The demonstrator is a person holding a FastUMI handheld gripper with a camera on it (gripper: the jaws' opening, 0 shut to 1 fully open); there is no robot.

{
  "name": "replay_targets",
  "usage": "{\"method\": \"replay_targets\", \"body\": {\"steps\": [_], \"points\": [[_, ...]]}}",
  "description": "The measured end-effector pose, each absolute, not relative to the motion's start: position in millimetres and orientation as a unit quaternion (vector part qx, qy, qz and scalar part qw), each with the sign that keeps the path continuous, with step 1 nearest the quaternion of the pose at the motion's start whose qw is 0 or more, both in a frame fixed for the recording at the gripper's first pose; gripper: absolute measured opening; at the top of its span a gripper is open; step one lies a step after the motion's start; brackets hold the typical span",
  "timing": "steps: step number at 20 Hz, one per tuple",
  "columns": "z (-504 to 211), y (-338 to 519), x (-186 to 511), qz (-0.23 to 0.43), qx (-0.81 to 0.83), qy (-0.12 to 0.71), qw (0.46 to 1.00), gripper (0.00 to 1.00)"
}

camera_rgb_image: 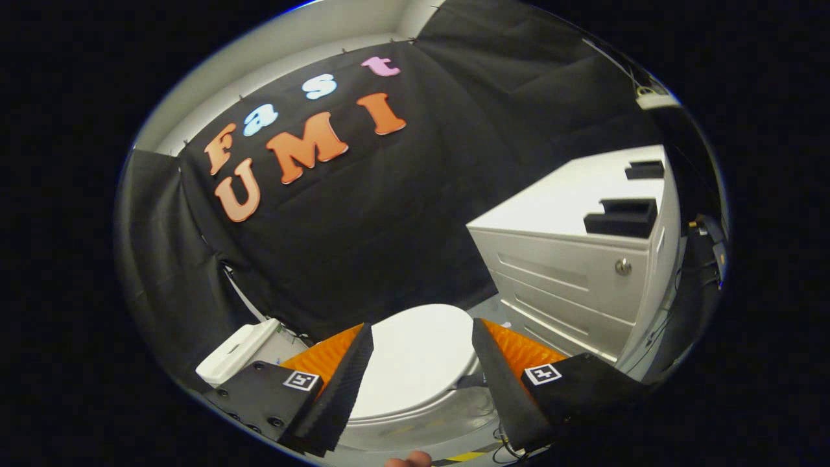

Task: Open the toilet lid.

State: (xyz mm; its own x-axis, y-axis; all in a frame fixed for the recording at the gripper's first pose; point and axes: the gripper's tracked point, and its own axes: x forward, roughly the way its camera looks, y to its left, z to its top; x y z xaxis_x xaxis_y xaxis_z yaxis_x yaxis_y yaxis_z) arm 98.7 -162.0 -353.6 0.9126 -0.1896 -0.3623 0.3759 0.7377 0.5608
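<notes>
The white toilet lid (415, 357) lies flat and closed on the bowl, seen between and just beyond my fingers. Behind it on the left sits the white cistern (237, 350). My gripper (421, 340) hovers above the lid with its jaws wide apart and nothing between them. The fingers (347, 383) are black with orange ribbed backing, and the other finger (502, 376) stands over the lid's right side. I cannot tell any contact with the lid.
A white drawer cabinet (570, 279) stands close on the right of the toilet, with two black holders (622, 217) on its top. Black cloth walls close off the back and left. A fingertip (408, 459) shows below the fingers, beside yellow-black floor tape (463, 456).
</notes>
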Motion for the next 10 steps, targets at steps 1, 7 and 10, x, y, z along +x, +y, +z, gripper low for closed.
{"method": "replay_targets", "body": {"steps": [1,7,10], "points": [[-374,-169,99,-0.167,0.341,0.143,0.914,0.99],[-482,-162,91,-0.178,0.457,0.214,0.845,0.98],[-516,-142,88,-0.155,0.507,0.25,0.81,0.97]]}}
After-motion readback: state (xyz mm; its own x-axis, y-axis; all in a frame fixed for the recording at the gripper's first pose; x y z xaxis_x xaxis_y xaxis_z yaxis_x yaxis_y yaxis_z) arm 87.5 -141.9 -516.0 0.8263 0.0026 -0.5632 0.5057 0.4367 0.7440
